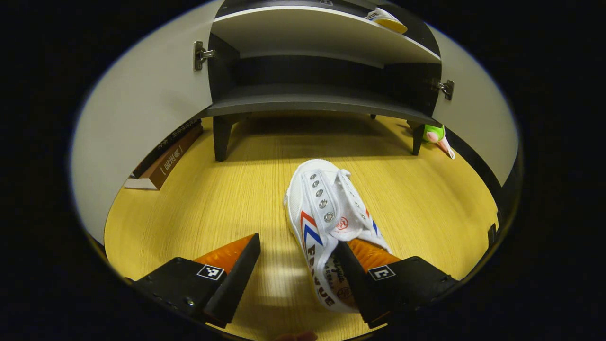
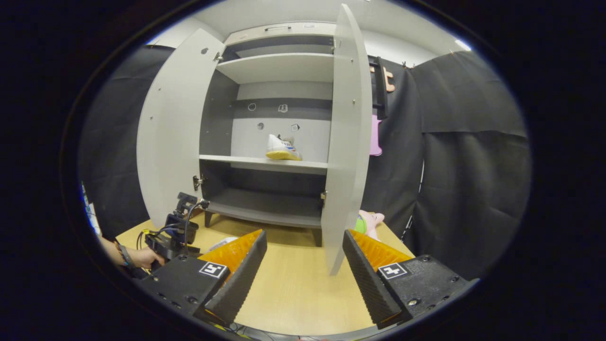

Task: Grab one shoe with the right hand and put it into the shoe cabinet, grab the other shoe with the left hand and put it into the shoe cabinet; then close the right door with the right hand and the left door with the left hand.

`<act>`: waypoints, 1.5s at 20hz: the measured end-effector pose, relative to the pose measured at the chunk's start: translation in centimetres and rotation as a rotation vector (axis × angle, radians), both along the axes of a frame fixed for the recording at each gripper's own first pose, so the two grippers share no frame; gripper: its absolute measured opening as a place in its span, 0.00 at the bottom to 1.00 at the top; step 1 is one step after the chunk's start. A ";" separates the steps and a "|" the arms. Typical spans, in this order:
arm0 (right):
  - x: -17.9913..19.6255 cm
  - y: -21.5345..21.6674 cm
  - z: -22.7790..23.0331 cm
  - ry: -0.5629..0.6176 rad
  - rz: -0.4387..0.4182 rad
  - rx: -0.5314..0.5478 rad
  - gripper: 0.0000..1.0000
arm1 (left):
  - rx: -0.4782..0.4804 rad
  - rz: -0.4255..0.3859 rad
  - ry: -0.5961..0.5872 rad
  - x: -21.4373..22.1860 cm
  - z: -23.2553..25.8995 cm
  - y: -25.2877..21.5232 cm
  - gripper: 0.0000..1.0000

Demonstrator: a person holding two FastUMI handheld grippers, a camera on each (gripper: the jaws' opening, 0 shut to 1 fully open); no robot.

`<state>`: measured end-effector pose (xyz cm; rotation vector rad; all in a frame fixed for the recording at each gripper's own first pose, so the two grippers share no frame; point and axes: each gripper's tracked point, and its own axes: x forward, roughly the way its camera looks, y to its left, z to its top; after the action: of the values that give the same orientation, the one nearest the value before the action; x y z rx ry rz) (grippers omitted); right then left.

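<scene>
I count 2 shoes. 1 white shoe [image 1: 326, 222] lies on the yellow floor [image 1: 213, 203] in front of the shoe cabinet [image 1: 312, 102]; my left gripper [image 1: 296, 272] has its fingers spread wide, with 1 finger over the heel. The other shoe [image 2: 282, 148] sits on the middle shelf [image 2: 236, 162]. Both doors, the left door [image 2: 170, 132] and the right door [image 2: 345, 137], stand open. My right gripper [image 2: 303, 274] is spread too, holding nothing.
</scene>
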<state>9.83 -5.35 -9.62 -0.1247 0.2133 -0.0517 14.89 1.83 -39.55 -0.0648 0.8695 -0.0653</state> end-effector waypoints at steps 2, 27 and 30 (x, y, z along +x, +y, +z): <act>0.1 0.2 -0.4 0.011 0.001 -0.002 1.00 | -0.026 0.017 -0.013 0.9 -0.3 -0.4 0.96; 0.4 0.9 -1.3 0.032 0.025 -0.027 1.00 | 0.055 0.115 -0.168 0.8 5.9 0.4 0.00; 0.4 1.9 -0.8 0.012 0.060 -0.019 1.00 | 0.072 0.135 -0.214 -0.5 11.5 0.3 0.00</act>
<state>10.22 -3.49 -10.47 -0.1500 0.2205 0.0066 14.43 2.13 -28.04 -0.0481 0.6516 0.0847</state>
